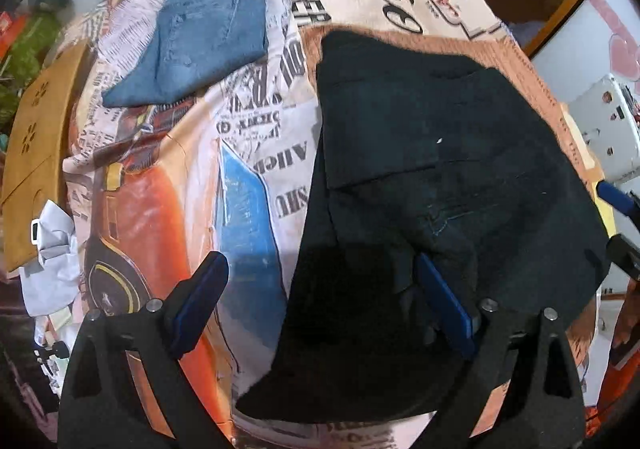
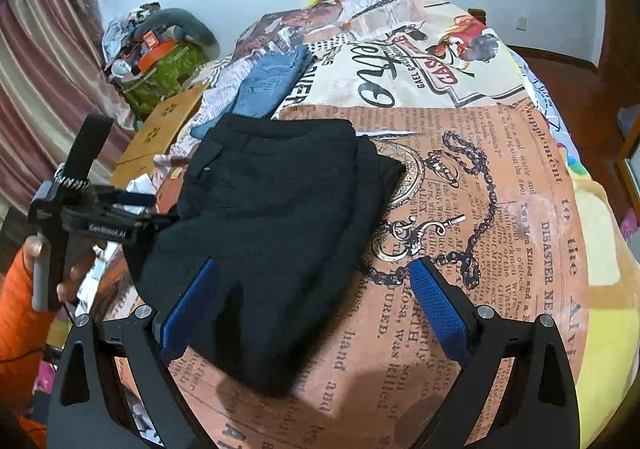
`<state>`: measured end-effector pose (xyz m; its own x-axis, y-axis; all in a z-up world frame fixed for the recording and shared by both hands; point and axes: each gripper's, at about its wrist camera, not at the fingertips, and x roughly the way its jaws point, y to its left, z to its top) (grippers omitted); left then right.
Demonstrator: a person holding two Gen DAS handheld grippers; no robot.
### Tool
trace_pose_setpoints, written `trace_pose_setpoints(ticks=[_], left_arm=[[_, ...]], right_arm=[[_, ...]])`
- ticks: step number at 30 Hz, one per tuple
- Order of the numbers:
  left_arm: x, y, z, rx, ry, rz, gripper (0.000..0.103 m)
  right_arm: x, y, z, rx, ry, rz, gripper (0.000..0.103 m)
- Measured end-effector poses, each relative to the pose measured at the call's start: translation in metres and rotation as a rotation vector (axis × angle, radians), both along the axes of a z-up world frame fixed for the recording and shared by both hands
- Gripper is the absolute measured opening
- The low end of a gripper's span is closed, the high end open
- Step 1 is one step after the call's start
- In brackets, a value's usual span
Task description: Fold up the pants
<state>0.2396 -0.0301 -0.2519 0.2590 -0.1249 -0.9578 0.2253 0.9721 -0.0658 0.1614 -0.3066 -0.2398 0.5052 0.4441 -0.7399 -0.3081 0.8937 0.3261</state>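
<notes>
Black pants (image 1: 420, 185) lie folded into a thick stack on the printed bedspread (image 1: 256, 153); they also show in the right wrist view (image 2: 276, 217). My left gripper (image 1: 320, 285) is open and empty, hovering over the stack's near left edge. My right gripper (image 2: 316, 289) is open and empty, just above the stack's near right corner. The left gripper body also shows at the left of the right wrist view (image 2: 104, 213), held by a hand. A part of the right gripper shows at the right edge of the left wrist view (image 1: 620, 205).
Folded blue jeans (image 1: 200, 41) lie farther back on the bed, also in the right wrist view (image 2: 268, 81). A tan cardboard box (image 1: 36, 145) and crumpled white cloth (image 1: 52, 261) sit off the left edge. A pile of bags (image 2: 160, 53) stands by the wall.
</notes>
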Motion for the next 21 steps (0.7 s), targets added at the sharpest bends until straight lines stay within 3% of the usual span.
trace_pose_setpoints(ticks=[2, 6, 10, 16, 21], left_arm=[[-0.001, 0.003, 0.005, 0.000, -0.027, 0.010, 0.096], [0.000, 0.019, 0.013, 0.001, -0.059, 0.048, 0.096], [0.001, 0.031, 0.026, -0.001, -0.108, 0.074, 0.096], [0.019, 0.024, 0.055, -0.014, -0.220, 0.054, 0.095], [0.047, 0.001, 0.057, -0.006, -0.234, -0.004, 0.095]], right_arm=[[-0.001, 0.000, -0.003, -0.002, -0.007, -0.003, 0.095], [0.001, 0.005, -0.018, -0.038, 0.029, 0.016, 0.072], [0.003, 0.003, -0.023, -0.031, 0.047, 0.035, 0.071], [0.019, 0.000, -0.001, -0.019, -0.001, 0.010, 0.071], [0.040, 0.000, 0.006, -0.026, -0.035, -0.001, 0.071]])
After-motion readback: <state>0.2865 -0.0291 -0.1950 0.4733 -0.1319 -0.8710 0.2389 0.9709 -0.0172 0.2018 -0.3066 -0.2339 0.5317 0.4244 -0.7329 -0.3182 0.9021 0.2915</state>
